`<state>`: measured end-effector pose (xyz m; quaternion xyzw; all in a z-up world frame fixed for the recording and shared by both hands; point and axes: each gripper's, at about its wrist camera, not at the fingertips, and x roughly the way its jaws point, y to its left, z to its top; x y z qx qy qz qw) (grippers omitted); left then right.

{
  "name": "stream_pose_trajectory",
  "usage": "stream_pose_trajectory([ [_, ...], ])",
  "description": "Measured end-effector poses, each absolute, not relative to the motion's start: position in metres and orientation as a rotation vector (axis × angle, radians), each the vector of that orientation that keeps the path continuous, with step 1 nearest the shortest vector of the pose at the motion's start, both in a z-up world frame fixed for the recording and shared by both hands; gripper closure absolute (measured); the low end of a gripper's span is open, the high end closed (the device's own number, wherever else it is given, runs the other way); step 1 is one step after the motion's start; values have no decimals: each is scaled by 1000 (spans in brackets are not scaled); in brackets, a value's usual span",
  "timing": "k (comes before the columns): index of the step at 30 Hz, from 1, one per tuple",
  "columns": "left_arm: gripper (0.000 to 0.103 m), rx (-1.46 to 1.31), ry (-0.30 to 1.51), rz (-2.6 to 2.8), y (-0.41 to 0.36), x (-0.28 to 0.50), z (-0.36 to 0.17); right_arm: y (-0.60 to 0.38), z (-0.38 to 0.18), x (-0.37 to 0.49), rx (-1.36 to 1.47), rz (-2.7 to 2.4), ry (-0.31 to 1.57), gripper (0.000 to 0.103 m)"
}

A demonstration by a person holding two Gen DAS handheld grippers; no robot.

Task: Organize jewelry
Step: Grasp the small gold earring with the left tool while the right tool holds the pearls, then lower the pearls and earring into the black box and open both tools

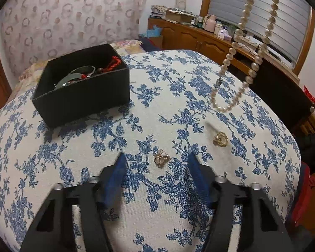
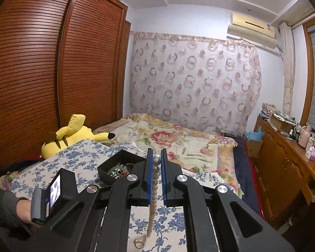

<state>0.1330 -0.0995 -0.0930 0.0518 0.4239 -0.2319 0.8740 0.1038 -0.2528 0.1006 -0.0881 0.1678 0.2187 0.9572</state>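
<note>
right tool (image 2: 156,163): clamped on pearl necklace (image 1: 244,48), limp, slippery, dangling over table (image 1: 77,147) | left tool (image 1: 156,160): half-open, empty, straddling small gold brooch (image 1: 162,158); light, rigid, pinch across body | box (image 1: 82,88) beyond

Slatted wooden wardrobe (image 2: 52,67), ring-patterned curtain (image 2: 191,79), floral bed (image 2: 168,140), possibly cluttered sideboard (image 2: 283,147), blinded window (image 1: 260,21).

A woven, matt cloth (image 1: 107,147) printed with blue flowers covers the tabletop. The pearl necklace (image 1: 239,35) is glossy and smooth, the two small ornaments (image 1: 220,139) look like shiny gold metal, and the black box (image 1: 82,96) has a dull, card-like finish. The fingers (image 1: 117,180) carry ribbed blue pads on matt black plastic.
</note>
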Motion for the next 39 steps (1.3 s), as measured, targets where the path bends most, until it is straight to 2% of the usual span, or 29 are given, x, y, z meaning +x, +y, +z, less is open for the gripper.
stream_pose_trajectory([
  [4, 64, 122, 883, -490, -103, 134, -96, -253, 94, 109, -174, 442, 362, 95],
  [6, 79, 116, 881, -488, -103, 136, -96, -252, 89, 111, -175, 442, 371, 95],
  [9, 94, 99, 885, -502, -101, 137, -96, -251, 84, 113, -178, 444, 384, 95],
  [17, 96, 64, 860, -495, -86, 137, -83, -241, 85, 119, -184, 457, 384, 95],
  [39, 95, -24, 747, -391, -10, 192, -22, -179, 148, 181, -205, 567, 277, 95],
])
